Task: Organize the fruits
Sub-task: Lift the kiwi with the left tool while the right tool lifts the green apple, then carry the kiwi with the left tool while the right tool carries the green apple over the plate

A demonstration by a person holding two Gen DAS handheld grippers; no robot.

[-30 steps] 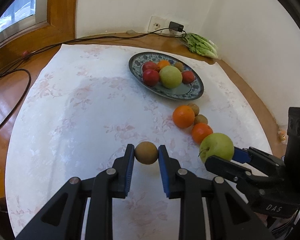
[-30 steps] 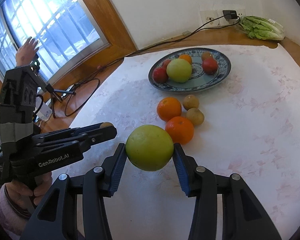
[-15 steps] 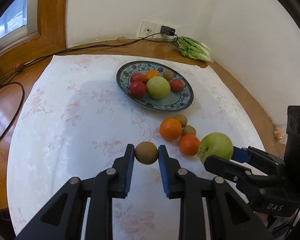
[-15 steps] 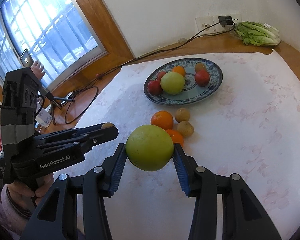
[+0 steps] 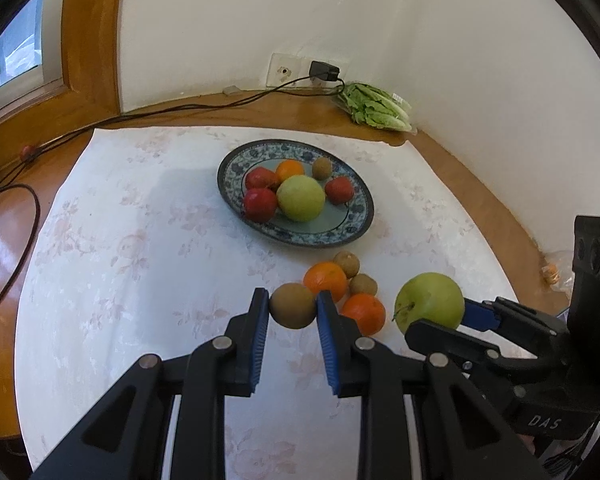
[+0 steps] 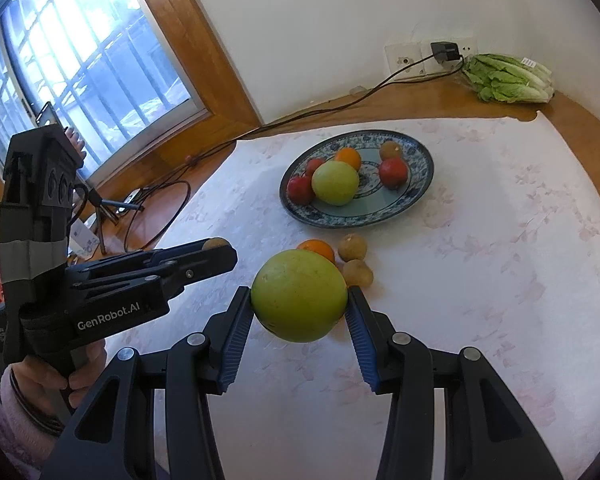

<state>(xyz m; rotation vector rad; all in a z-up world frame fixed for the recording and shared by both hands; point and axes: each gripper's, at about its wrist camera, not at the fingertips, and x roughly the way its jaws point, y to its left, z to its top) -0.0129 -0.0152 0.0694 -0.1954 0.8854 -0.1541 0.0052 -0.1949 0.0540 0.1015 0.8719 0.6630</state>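
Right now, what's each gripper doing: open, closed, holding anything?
Left gripper: jaws closed on a brown kiwi.
Right gripper: jaws closed on a green apple.

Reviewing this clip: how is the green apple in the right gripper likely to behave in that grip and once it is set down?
The green apple looks smooth and round, so it may slip between the right gripper pads. It fills the jaws, so probably fairly heavy. On the plate it would likely roll.
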